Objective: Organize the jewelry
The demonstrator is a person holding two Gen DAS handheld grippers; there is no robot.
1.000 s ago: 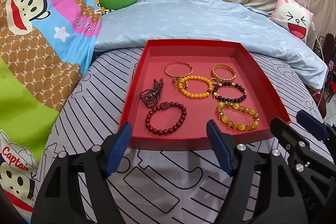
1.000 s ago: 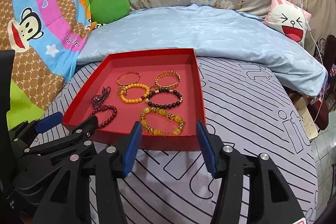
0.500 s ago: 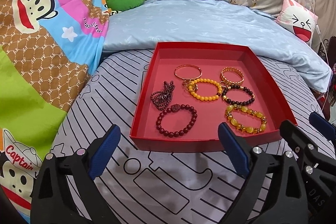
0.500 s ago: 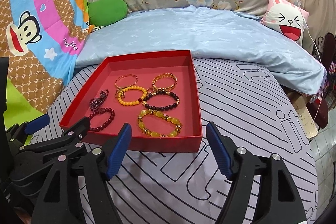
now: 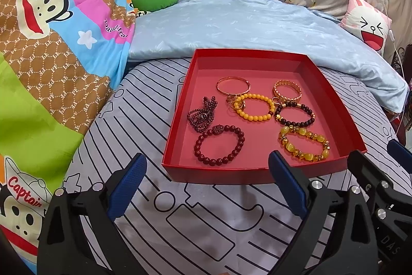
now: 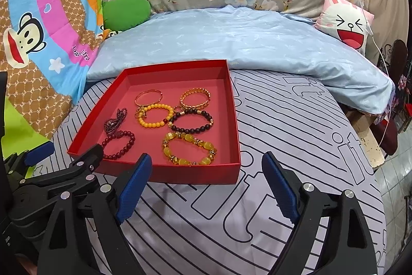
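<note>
At the bottom of each frame, the left gripper [image 5: 206, 184] and right gripper [image 6: 206, 184] had just been opening, jaws spread and empty. Beyond, mid-frame, the red tray [image 5: 257, 175] held seven bracelets; sorting apparently hadn't begun, so reaching for the nearest yellow bracelet [image 6: 189, 148] seemed next.

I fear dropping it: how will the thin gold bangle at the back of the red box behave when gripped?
The gold bangle looks like a rigid metal hoop, so it probably keeps its shape. Its smooth shine suggests slipping between pads. It touches small rings, which may shift.
</note>
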